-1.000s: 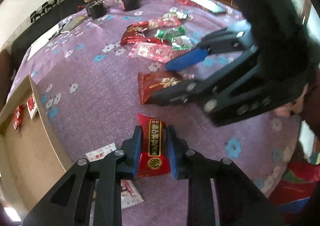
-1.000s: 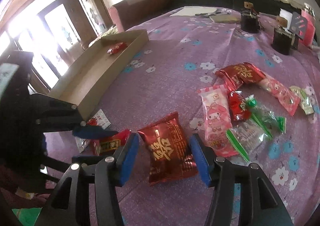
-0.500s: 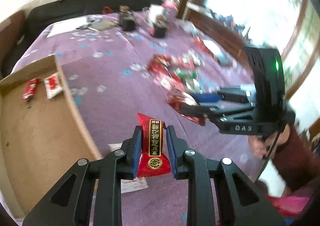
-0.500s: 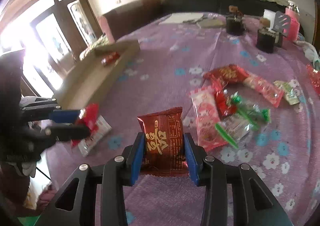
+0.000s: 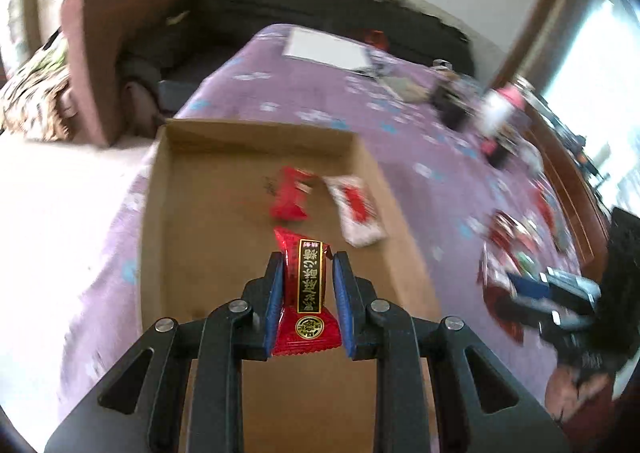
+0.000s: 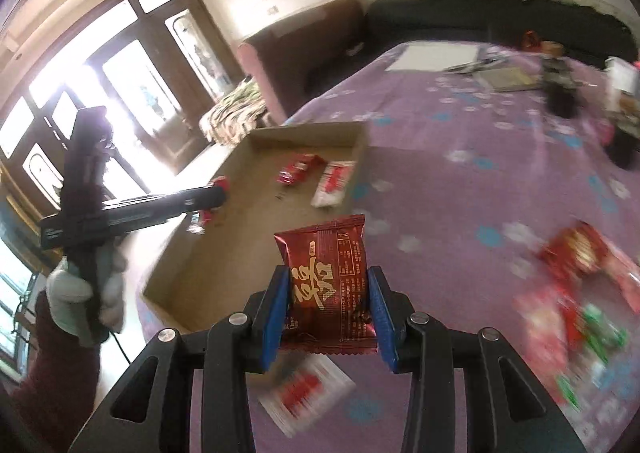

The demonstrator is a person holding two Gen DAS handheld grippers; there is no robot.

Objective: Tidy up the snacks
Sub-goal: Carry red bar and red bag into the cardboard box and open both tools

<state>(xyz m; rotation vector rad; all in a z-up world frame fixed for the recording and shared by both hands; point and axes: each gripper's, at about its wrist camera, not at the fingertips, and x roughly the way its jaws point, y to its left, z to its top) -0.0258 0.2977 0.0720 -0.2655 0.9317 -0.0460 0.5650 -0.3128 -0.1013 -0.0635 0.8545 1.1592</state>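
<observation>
My left gripper [image 5: 308, 257] is shut on a small red candy [image 5: 307, 285] with a black and gold label. It hangs over the near part of a shallow cardboard box [image 5: 256, 129]. A red packet [image 5: 290, 195] and a white and red packet [image 5: 356, 209] lie inside the box. My right gripper [image 6: 329, 272] is shut on a dark red snack packet [image 6: 326, 273], held upright above the purple cloth to the right of the box [image 6: 358, 149]. In the right wrist view my left gripper [image 6: 216, 195] reaches in over the box's left wall.
A blurred pile of snacks [image 6: 580, 273] lies on the flowered purple tablecloth [image 6: 460, 213] to the right. A white and red packet [image 6: 308, 393] rests under my right gripper. Dark cups [image 6: 560, 101] and papers [image 6: 432, 57] sit at the far end, with a sofa [image 6: 480, 21] behind.
My left gripper swung left with the candy, from the cloth to over the box. My right gripper closed on the dark red packet and lifted it off the cloth.
</observation>
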